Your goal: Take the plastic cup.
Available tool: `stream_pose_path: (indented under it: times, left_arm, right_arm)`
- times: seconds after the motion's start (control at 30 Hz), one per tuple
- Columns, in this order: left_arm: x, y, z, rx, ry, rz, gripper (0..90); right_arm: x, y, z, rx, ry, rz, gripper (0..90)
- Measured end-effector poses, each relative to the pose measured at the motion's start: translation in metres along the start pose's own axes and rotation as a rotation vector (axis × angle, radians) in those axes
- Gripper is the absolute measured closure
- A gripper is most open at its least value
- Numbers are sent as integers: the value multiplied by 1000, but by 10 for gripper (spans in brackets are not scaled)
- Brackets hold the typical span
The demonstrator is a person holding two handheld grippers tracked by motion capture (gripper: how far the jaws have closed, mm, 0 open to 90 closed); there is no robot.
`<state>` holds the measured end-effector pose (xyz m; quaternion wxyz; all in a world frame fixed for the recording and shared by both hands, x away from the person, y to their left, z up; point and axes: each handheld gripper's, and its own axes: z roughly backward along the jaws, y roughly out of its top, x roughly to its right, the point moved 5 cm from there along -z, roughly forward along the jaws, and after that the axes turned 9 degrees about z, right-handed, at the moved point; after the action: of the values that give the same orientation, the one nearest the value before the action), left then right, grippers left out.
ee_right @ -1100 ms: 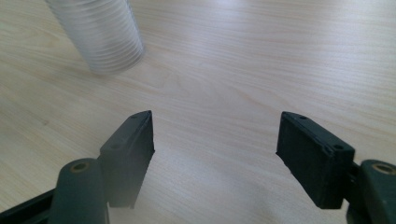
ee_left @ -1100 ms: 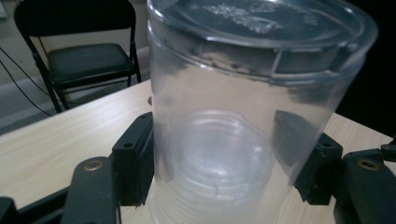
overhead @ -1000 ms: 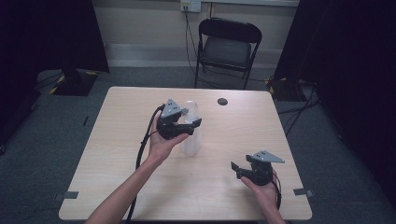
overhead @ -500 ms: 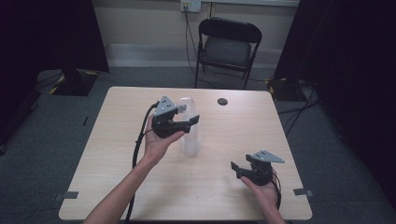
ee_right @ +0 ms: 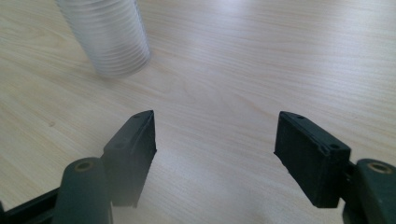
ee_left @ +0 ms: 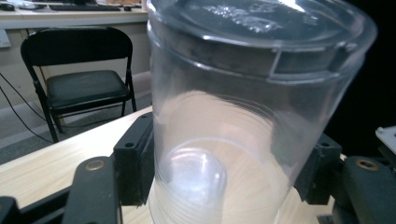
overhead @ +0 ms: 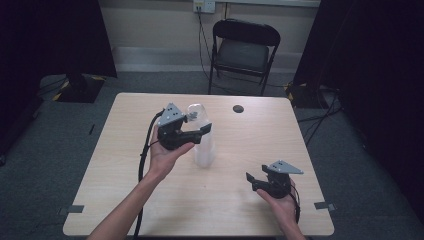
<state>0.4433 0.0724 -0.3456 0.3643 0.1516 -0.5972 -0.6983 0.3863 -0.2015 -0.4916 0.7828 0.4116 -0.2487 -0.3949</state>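
Between left gripper (ee_left: 219, 182) jaws, clear ribbed plastic cup stack (ee_left: 247, 121), upright, lidded

A: Lab or recording studio?
B: Studio-style lab. Black curtains (overhead: 50, 35) both sides, grey carpet floor (overhead: 60, 130), lone light wooden table (overhead: 250, 130).
A: Else?
B: Black folding metal chair (overhead: 242, 50), white wall outlet (overhead: 204, 5) with cables.

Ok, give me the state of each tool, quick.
Left tool: jaws on either side of the clear cup stack, apparently shut on it.
Right tool: open, holding nothing, above the table.
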Motion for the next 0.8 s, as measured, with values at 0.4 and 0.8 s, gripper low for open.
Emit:
stream_pose_path:
  times: [0.4, 0.8]
  left_arm:
    - [-3, -4, 30, -9, 28, -2, 363]
    - [-7, -30, 50, -65, 63, 32, 382]
  right_arm:
    - [-5, 5, 2, 16, 1, 27, 310]
    - [-19, 9, 2, 27, 54, 68, 406]
